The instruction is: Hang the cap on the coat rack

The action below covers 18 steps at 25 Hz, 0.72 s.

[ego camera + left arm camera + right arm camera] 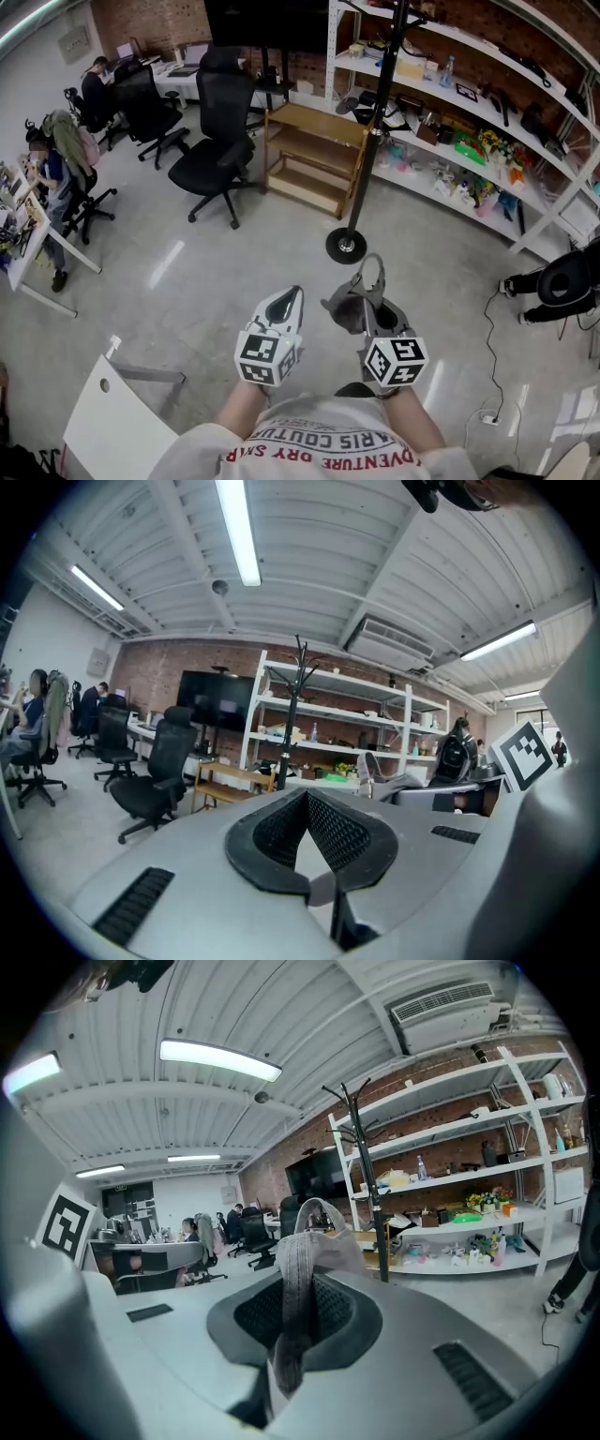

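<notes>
Cap [317, 1234], soft grey fabric, pinched in mesh-textured right tool [296, 1314].

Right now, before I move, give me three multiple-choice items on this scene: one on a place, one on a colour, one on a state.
1. Where does the coat rack stand?
A. On the floor, ahead of both claws
B. Behind the person
C. On a shelf

2. What colour is the cap?
A. Red
B. Grey
C. Yellow

3. The right claw is:
A. Open and empty
B. Shut on the cap
C. Out of view

Answers:
1 A: its round base sits on the floor ahead.
2 B: the right gripper view shows grey fabric.
3 B: the cap's fabric is pinched between its jaws.
</notes>
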Each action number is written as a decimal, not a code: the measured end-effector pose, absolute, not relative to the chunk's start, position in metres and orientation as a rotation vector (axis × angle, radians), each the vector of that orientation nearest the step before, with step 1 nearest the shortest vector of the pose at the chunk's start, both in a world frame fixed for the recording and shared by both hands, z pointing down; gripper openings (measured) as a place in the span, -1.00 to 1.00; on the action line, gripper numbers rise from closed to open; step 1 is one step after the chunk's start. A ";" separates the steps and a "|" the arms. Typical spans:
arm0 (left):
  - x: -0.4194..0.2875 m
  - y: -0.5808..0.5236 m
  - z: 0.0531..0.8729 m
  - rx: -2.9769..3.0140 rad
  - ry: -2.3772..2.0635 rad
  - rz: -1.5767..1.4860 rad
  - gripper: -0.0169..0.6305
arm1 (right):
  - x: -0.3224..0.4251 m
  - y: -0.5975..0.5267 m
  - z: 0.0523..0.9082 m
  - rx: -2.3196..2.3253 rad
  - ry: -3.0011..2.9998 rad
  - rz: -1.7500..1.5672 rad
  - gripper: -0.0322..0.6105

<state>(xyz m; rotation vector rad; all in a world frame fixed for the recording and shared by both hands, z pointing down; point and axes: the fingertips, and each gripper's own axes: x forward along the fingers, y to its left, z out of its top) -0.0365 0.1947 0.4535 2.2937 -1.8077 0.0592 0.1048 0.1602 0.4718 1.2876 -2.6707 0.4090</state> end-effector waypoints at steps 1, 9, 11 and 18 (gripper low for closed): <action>-0.040 0.192 0.455 2.289 -1.807 0.063 -0.93 | 0.100 0.158 0.473 1.283 -2.671 0.416 -0.83; -0.070 0.144 0.469 2.219 -1.862 0.050 -0.93 | 0.072 0.104 0.493 1.217 -2.662 0.437 -0.83; -0.075 0.123 0.473 2.202 -1.871 0.051 -0.93 | 0.068 0.080 0.494 1.200 -2.669 0.436 -0.83; -0.081 0.018 0.460 2.200 -1.903 0.012 -0.93 | 0.052 -0.026 0.478 1.131 -2.740 0.377 -0.83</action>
